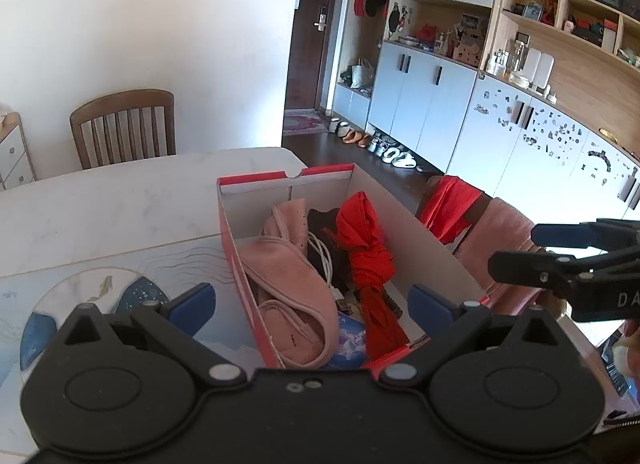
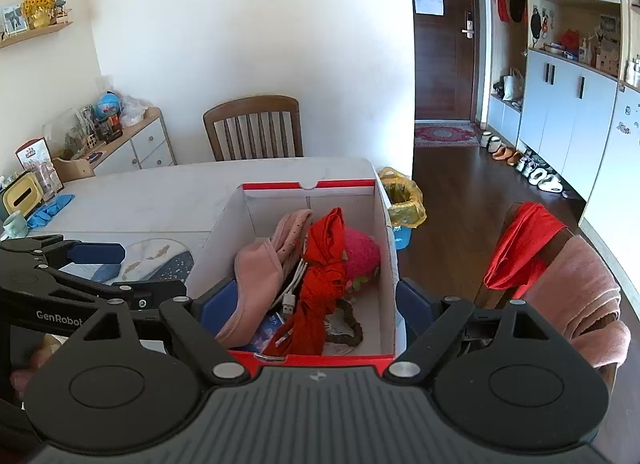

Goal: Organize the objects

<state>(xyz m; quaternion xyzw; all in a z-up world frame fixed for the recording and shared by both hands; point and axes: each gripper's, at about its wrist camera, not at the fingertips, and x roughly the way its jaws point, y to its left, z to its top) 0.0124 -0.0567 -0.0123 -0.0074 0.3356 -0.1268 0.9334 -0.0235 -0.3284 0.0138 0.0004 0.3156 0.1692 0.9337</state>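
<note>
Left wrist view: the red shoebox [image 1: 320, 224] is seen at frame centre on the worktop [image 1: 120, 200], crammed with a pink slipper [image 1: 288, 276], red cloth [image 1: 366, 256] and white cable [image 1: 322, 260]. Both the left claw [image 1: 310, 300] and right claw [image 2: 316, 300] are spread wide, empty. The cable could be snagged and dragged out with whatever is lifted, or the box tipped off the worktop edge.

Colours and patterns noted at the box and bench.
Box [image 1: 236, 264] red outside, white inside; pink slipper [image 1: 288, 276], red cloth [image 1: 368, 264], white cable [image 1: 324, 260], magenta plush [image 2: 362, 254] within. Bench [image 1: 120, 200] white marble-veined; mat [image 1: 120, 288] pale with navy shapes, gold fish. Fingers [image 1: 192, 302] blue-padded on black.
</note>
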